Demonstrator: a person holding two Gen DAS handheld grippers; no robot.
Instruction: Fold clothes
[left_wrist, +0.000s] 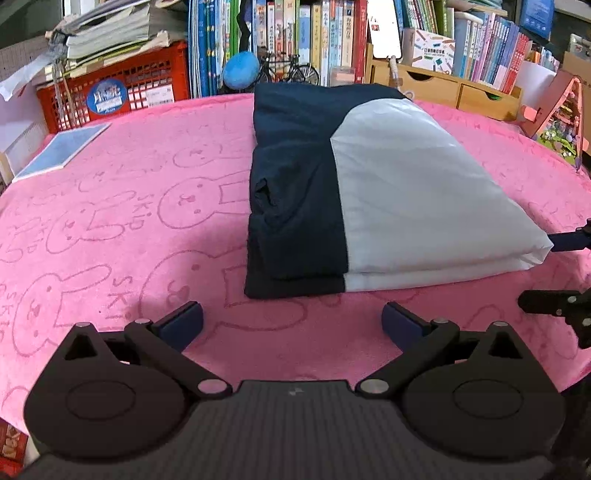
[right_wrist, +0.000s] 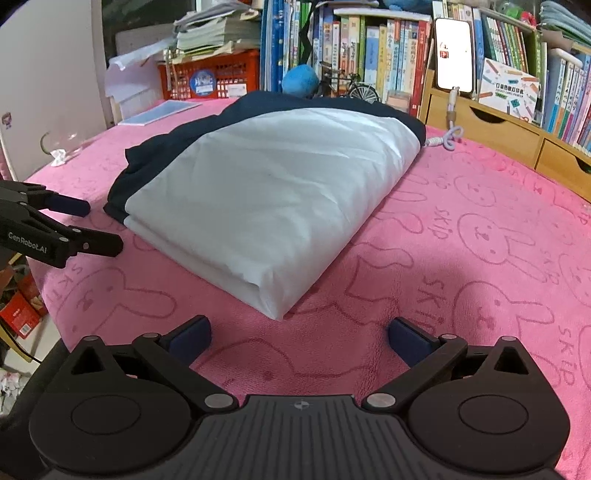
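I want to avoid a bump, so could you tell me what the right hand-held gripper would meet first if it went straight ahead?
Probably the near corner of the folded garment: the open right hand-held gripper points at it, with only pink blanket between.

The folded garment (left_wrist: 369, 192) is navy on one part and white on the other. It lies on a pink blanket (left_wrist: 129, 221) printed with outlined rabbits and "SKIP" lettering. The grippers' fingertips (right_wrist: 192, 338) carry dark blue pads; a red crate (left_wrist: 110, 88) stands behind.
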